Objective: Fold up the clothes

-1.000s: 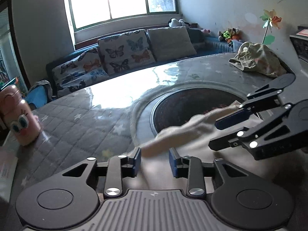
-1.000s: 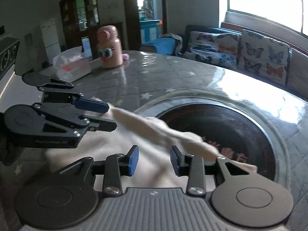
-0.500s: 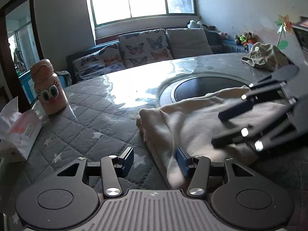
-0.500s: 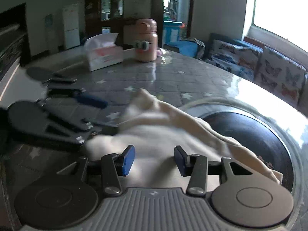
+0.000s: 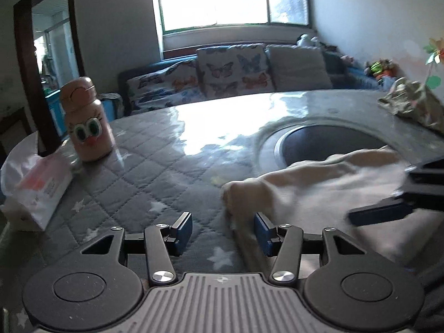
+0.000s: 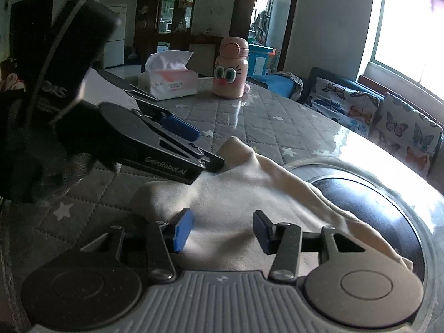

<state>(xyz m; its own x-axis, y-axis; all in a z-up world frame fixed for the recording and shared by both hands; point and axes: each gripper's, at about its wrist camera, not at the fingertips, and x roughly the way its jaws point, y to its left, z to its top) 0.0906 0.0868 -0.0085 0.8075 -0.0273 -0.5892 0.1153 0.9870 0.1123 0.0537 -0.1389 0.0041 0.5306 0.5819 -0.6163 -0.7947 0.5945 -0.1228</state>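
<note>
The left gripper (image 5: 223, 229) is showing a matte black body with a ribbed grey plate, two round discs, silver screw heads on its linkage arms and blue pads (image 5: 183, 229) on its fingers. The right gripper (image 6: 222, 229) is wearing the same build. Seen side-on, the left one is bearing white "GenRobot.AI" lettering.

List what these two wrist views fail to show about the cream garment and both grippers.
- Cream garment: near edge hidden behind right gripper body, right wrist view; garment type unclear.
- Right gripper's fingers: blurred, cut off by the frame edge, left wrist view.
- Left gripper: lower fingertip's contact with the garment unclear, right wrist view.
</note>
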